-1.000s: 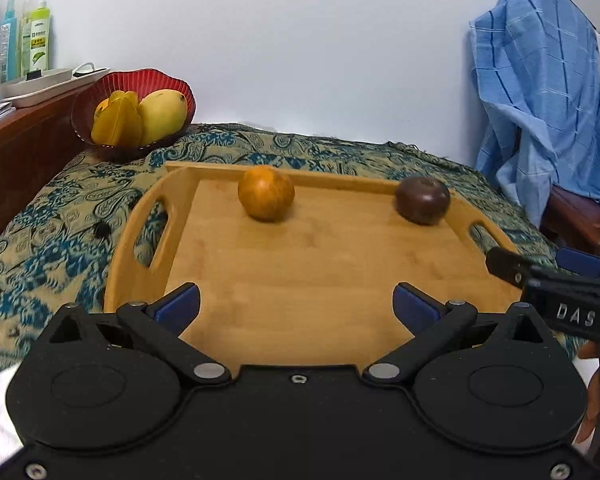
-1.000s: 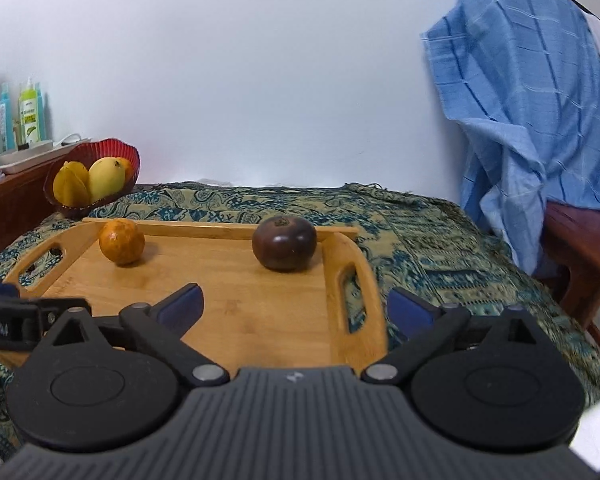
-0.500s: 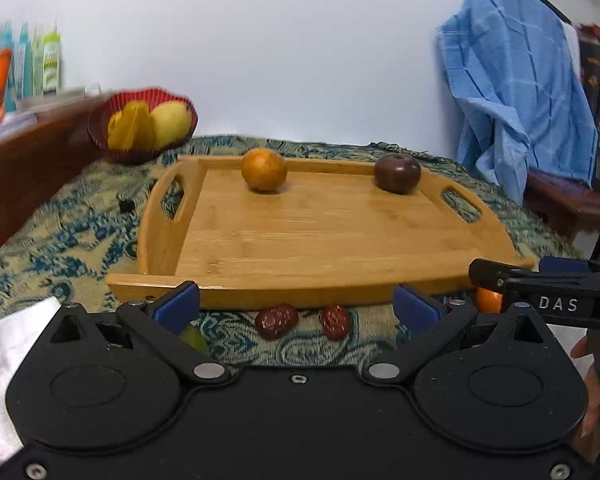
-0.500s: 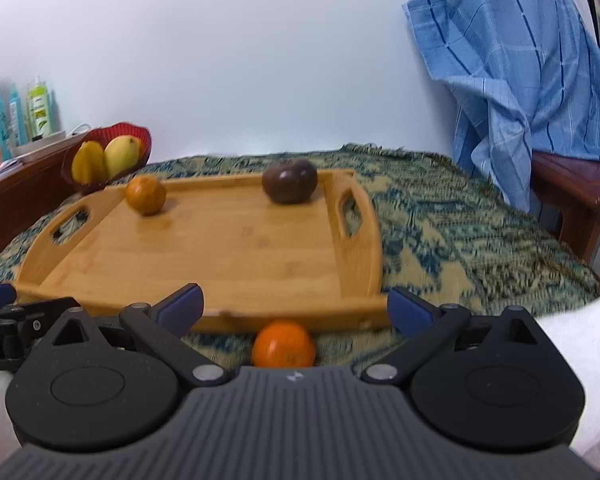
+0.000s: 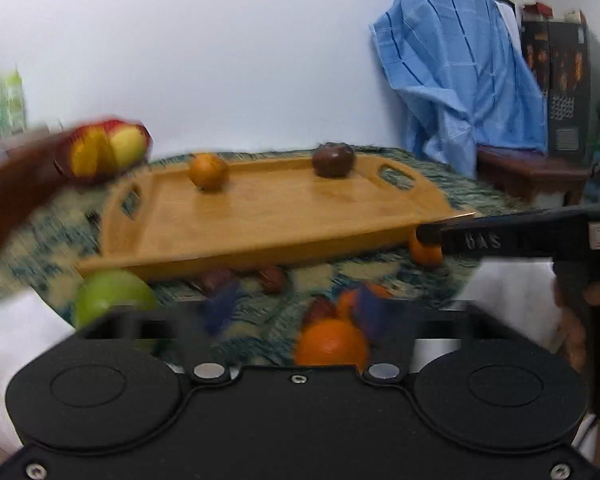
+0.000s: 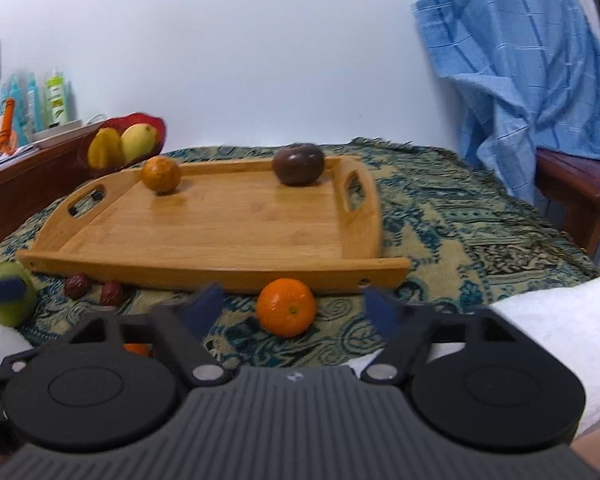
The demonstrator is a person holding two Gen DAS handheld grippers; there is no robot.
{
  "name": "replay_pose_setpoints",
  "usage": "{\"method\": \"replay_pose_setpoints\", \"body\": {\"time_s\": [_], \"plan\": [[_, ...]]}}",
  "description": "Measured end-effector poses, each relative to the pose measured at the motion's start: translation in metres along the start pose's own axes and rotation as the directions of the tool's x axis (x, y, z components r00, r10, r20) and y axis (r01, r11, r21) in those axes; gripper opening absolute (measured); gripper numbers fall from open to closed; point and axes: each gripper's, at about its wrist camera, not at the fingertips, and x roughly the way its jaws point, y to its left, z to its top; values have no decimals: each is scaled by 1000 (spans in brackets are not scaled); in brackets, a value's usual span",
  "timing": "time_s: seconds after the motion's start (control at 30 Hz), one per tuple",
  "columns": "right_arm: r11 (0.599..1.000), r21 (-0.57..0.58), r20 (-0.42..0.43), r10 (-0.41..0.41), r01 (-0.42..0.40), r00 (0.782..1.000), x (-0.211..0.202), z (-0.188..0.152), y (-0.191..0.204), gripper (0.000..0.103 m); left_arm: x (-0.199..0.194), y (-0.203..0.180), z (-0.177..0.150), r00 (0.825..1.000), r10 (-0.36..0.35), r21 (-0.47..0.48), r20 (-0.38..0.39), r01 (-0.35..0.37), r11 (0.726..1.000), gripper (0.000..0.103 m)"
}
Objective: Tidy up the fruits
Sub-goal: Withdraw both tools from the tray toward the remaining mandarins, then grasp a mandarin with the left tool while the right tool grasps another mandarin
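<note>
A wooden tray (image 6: 220,232) lies on the patterned cloth with an orange-brown fruit (image 6: 161,174) and a dark purple fruit (image 6: 298,164) at its far edge. In front of the tray a tangerine (image 6: 286,307) sits between the closing jaws of my right gripper (image 6: 293,306); the pads stand clear of it. My left gripper (image 5: 294,308) is blurred and its jaws are closing too. A second tangerine (image 5: 331,344) lies low by its right finger, not pressed. A green apple (image 5: 112,296) sits to its left. Two dark red dates (image 6: 77,286) lie along the tray's front.
A red basket (image 6: 156,128) with a mango and a starfruit stands at the back left, beside a wooden shelf of bottles (image 6: 56,100). A blue cloth (image 6: 531,68) hangs over a chair at the right. White fabric (image 6: 547,320) covers the near right edge.
Both grippers have drawn back from over the tray and sunk toward the cloth, bringing the loose tangerines, dates and green apple into view. Both pairs of jaws have narrowed.
</note>
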Motion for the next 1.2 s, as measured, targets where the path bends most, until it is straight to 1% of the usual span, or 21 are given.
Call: {"method": "replay_pose_setpoints", "body": {"time_s": [0.03,0.07,0.1,0.13,0.17,0.2,0.27,0.3,0.37,0.4,0.47,0.5,0.57,0.73,0.8,0.97,1.2], "plan": [[999,19,5,32,-32,999,-2,3,-3,57,4,1,1,999,-25,-9,-40,24,1000,54],[997,35,16,65,-66,998,-4,6,-7,64,3,2,1,999,-27,-35,-35,25,999,57],[996,32,23,88,-88,996,-5,7,-8,69,3,2,2,999,-13,-52,-32,11,999,65],[996,19,20,91,-91,996,-5,7,-9,69,3,0,4,999,-8,-43,-38,6,999,68],[996,7,13,92,-92,996,-3,6,-9,69,4,1,4,999,-4,-30,-42,3,1000,68],[996,4,3,91,-91,996,-1,6,-9,69,4,0,2,999,3,-15,-43,-4,1000,64],[996,8,-27,94,-94,995,3,4,-11,69,2,-2,-1,998,13,-3,-54,-13,1000,61],[995,11,-38,101,-100,994,4,3,-11,69,1,-3,-3,998,6,-8,-59,-7,1000,58],[993,10,-63,122,-121,991,6,0,-10,62,0,-4,-6,997,-32,-20,-74,30,999,53],[993,4,-71,122,-122,990,6,-2,-8,60,1,-6,-8,996,-46,-16,-82,45,999,51],[994,-17,-85,103,-104,991,6,-6,-3,58,1,-10,-13,994,-52,6,-95,53,999,50],[995,-26,-89,95,-97,991,7,-8,-2,55,-1,-12,-14,995,-48,15,-92,50,999,49],[995,-34,-95,90,-93,991,8,-9,0,52,-3,-13,-17,995,-42,35,-87,45,998,46],[997,-27,-97,71,-74,993,15,-6,-1,50,-5,-7,-18,995,-51,-4,-89,51,999,43],[997,-9,-105,71,-72,992,18,-5,-2,46,-3,-8,-18,995,-38,3,-91,38,999,39],[998,23,-111,58,-56,992,24,-4,-3,39,-2,-10,-18,996,-28,6,-89,29,1000,38],[997,52,-87,54,-50,995,19,-4,-5,38,-3,-11,-17,997,-9,15,-78,10,1000,38]]}}
